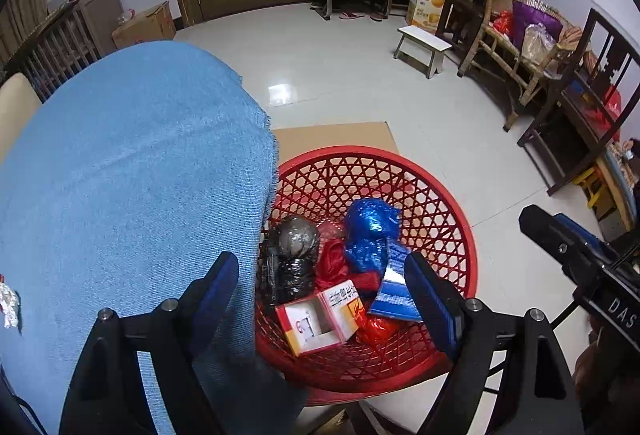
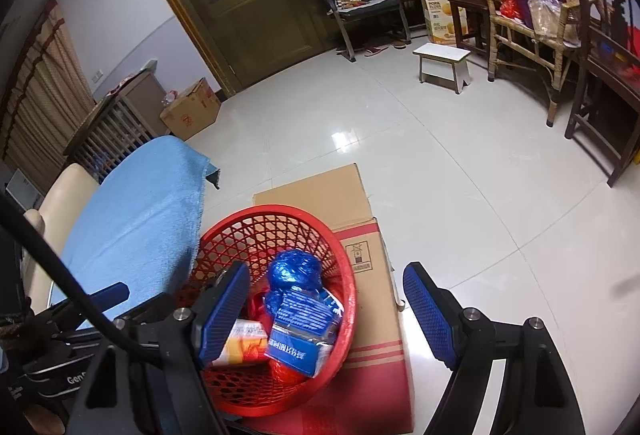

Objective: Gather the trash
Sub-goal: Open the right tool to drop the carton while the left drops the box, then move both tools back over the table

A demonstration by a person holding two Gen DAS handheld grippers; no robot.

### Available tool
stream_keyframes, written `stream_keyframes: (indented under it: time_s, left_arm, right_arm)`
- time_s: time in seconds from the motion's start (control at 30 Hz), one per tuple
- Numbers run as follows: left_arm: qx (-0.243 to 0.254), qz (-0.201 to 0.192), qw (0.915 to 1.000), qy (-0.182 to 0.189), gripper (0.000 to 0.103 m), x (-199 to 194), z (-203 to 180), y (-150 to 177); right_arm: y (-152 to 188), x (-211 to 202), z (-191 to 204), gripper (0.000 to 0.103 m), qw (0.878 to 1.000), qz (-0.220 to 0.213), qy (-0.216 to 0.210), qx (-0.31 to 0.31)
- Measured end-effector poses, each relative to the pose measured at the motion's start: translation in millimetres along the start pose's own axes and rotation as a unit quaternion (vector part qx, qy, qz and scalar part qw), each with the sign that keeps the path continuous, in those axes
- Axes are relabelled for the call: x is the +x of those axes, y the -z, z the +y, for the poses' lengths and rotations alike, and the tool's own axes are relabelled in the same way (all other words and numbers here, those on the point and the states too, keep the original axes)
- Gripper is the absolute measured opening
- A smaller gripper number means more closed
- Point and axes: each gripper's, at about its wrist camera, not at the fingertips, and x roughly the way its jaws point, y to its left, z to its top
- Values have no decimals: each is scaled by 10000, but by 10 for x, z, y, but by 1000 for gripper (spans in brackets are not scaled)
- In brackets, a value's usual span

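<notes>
Round red plastic lattice basket (image 1: 440, 219) in the lower middle of the left wrist frame, holding crumpled blue foil wrapper (image 1: 370, 235), black plastic bag (image 1: 290, 263) and small white-and-orange carton (image 1: 320, 317). Left gripper (image 1: 320, 299) fingers spread apart, released, just above that trash. Right gripper (image 2: 326, 309) fingers likewise released, left finger over the basket. Crumpled silver foil scrap (image 1: 9, 305) on blue cloth-covered counter (image 1: 128, 171). "PORK FLOSS" readable on yellow cardboard box (image 1: 426, 8), upper right.

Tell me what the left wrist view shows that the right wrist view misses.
Only the left wrist view shows the crumpled foil scrap lying on the blue cloth, plus the black bag in the basket. Only the right wrist view shows the printed side of the cardboard box under the basket. Both show the red basket and blue bag.
</notes>
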Motion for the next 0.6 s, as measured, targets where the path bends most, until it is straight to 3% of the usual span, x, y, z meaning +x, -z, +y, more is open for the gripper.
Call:
stream_keyframes:
  time_s: [0.23, 0.37, 0.6]
  left_arm:
    - [-320, -172, 9991, 202, 85, -74, 182, -65]
    - [-410, -402, 9983, 19, 85, -221, 335, -57]
    - [-665, -457, 9961, -349, 85, -346, 710, 148]
  right_arm:
    - [-25, -86, 78, 82, 9999, -107, 24, -80]
    - [-37, -65, 91, 82, 9999, -75, 19, -89]
    - [12, 36, 391, 82, 9992, 59, -152, -363]
